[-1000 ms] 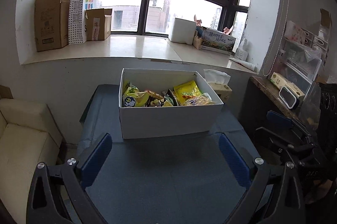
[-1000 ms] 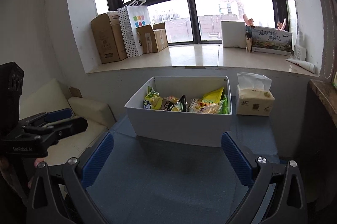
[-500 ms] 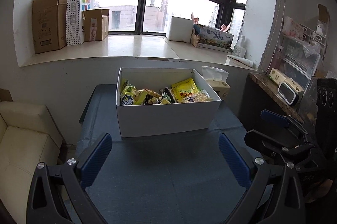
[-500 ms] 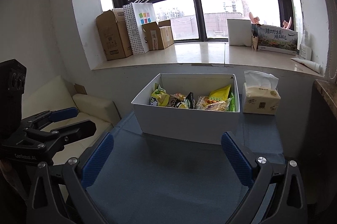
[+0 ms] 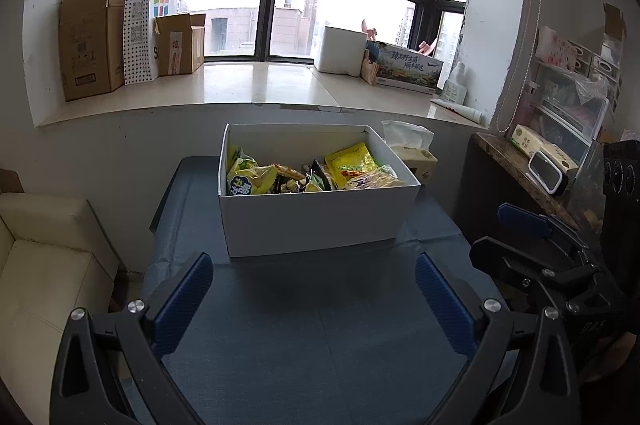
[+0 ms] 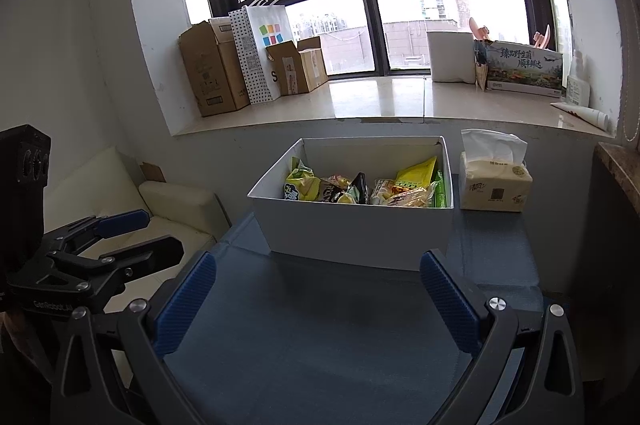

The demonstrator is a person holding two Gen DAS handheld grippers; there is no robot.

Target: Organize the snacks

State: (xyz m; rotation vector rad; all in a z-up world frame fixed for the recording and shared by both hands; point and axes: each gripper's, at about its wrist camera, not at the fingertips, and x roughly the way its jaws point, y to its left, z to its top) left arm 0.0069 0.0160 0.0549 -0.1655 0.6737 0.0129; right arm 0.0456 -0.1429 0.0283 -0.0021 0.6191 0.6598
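Note:
A white open box (image 5: 316, 221) (image 6: 352, 233) stands at the far end of a blue-grey table (image 5: 320, 325) (image 6: 320, 325). Inside lie several snack packets: a yellow-green bag (image 5: 244, 181) (image 6: 300, 185) at the left, a yellow packet (image 5: 350, 165) (image 6: 416, 173) at the right, dark ones between. My left gripper (image 5: 312, 299) hangs open over the near table, nothing between its blue pads. My right gripper (image 6: 318, 301) is open too, likewise short of the box. Each gripper shows in the other's view: the right one (image 5: 532, 245), the left one (image 6: 112, 241).
A tissue box (image 6: 494, 187) (image 5: 412, 153) sits right of the white box. A cream sofa (image 5: 44, 265) stands left of the table. Cardboard boxes (image 5: 90, 37) and a dotted paper bag (image 5: 146, 25) line the windowsill. A dark shelf (image 5: 528, 169) with clutter is at right.
Both grippers have drawn back and risen slightly, so the box looks a little farther. Jaws stay open; nothing was picked up.

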